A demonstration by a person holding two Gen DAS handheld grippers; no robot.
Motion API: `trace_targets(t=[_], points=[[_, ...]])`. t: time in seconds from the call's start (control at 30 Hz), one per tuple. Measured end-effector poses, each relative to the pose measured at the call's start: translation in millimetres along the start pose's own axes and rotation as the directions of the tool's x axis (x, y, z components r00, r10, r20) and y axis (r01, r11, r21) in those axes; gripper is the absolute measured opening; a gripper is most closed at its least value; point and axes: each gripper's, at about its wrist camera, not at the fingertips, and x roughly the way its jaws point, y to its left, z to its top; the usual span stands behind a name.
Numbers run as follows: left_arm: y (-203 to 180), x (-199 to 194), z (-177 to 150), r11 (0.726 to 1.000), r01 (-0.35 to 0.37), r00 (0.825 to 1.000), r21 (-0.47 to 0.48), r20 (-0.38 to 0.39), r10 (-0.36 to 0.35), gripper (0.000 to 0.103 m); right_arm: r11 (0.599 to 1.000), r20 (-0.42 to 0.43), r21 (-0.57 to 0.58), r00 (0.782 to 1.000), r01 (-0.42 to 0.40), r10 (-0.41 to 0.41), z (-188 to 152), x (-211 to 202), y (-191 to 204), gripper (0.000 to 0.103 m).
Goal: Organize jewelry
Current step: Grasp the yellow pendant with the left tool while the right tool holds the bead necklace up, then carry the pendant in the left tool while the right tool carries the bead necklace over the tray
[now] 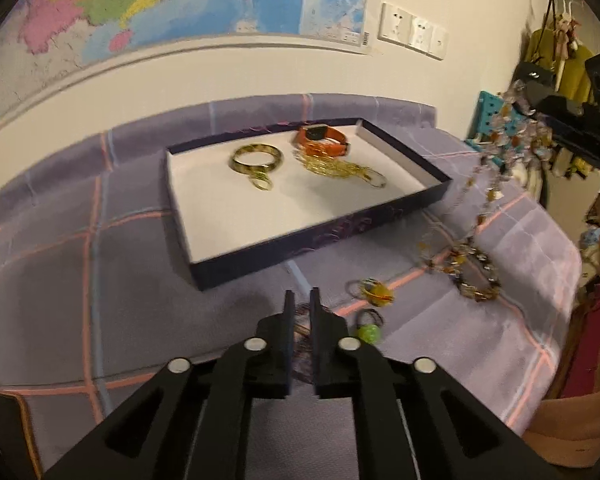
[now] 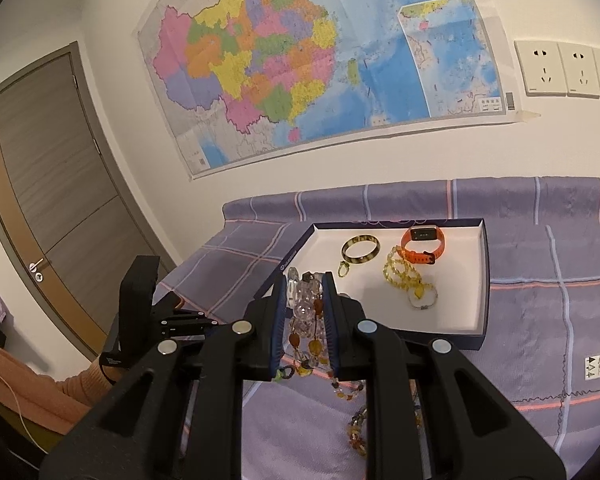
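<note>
The wall map (image 2: pixel 312 64) bears Chinese characters at its top edge, cut off and too small to read

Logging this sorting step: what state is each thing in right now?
Left gripper: shut on thin cord.
Right gripper: shut on beaded necklace, tail dangling.
Tray: open, lidless.
Orange watch: in tray.
Bangle: in tray.

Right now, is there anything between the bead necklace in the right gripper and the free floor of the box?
Nothing visible blocks it. The bead necklace hangs from the right gripper at the box near edge; the floor below is bare, with bangle and yellow chain farther in.
</note>
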Motion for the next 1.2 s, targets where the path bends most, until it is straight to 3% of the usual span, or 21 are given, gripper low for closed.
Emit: trace_targets(t=[0.03, 0.1, 0.27, 0.5, 0.77, 1.2], points=[[-2.6, 0.4, 0.1, 1.0, 0.019, 1.0, 0.008, 0.002, -0.019, 0.012, 1.0, -0.002, 0.002, 1.0, -0.001, 0.001, 0.1, 0.2, -0.3, 0.018], [-8.1, 3.6, 0.9, 0.998, 0.056, 0.998, 0.025, -0.002, -0.056, 0.03, 1.0, -0.008, 0.005, 1.0, 0.0, 0.0, -0.1, 2.3, -1.3, 0.018], [-27.2, 21.2, 7.0, 0.99, 0.123, 0.992, 0.066, -0.032, -0.121, 0.035, 1.0, -0.015, 0.008, 1.0, -0.003, 0.004, -2.1, 5.3, -1.0, 0.018], [-49.5, 41.0, 10.1, 0.987, 0.104, 0.992, 0.125, -0.079, -0.094, 0.033, 1.0, -0.031, 0.018, 1.0, -0.002, 0.003, -5.6, 10.8, -5.2, 0.018], [-44.5, 46.3, 5.2, 0.992, 0.086, 0.992, 0.095, -0.099, -0.077, 0.014, 1.0, -0.018, 0.011, 1.0, -0.007, 0.007, -1.7, 10.2, -5.3, 0.018], [-37.6, 22.2, 21.0, 0.994, 0.092, 0.995, 0.06, -0.031, -0.09, 0.014, 1.0, 0.041, -0.028, 0.999, -0.003, 0.004, 19.4, -0.2, 4.9, 0.018]])
